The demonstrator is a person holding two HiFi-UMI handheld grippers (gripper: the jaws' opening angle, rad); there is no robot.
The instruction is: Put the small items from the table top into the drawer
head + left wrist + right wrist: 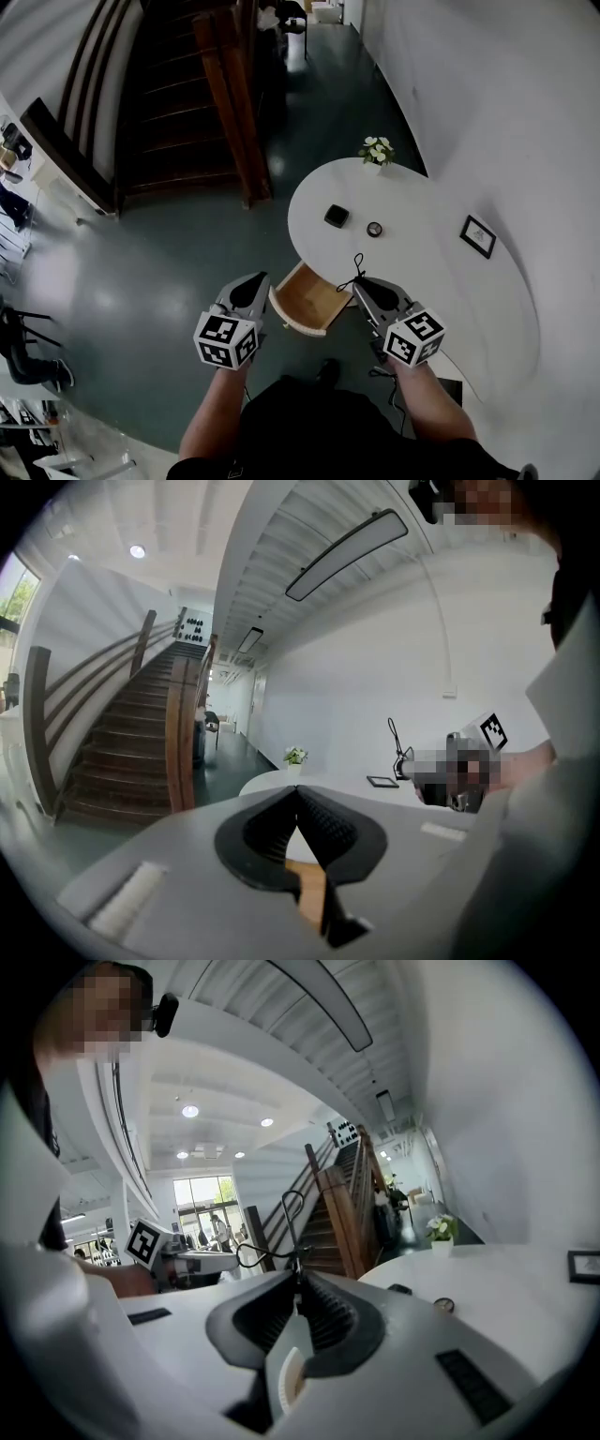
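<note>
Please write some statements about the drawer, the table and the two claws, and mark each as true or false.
The drawer is open. True.
The right claw is empty. False: it is shut on a thin black wire item.
The flowers stand at the table's far end. True.
The left claw holds the picture frame. False: it is shut on nothing; the frame lies on the table.
The black square item is in the drawer. False: it lies on the table top.
</note>
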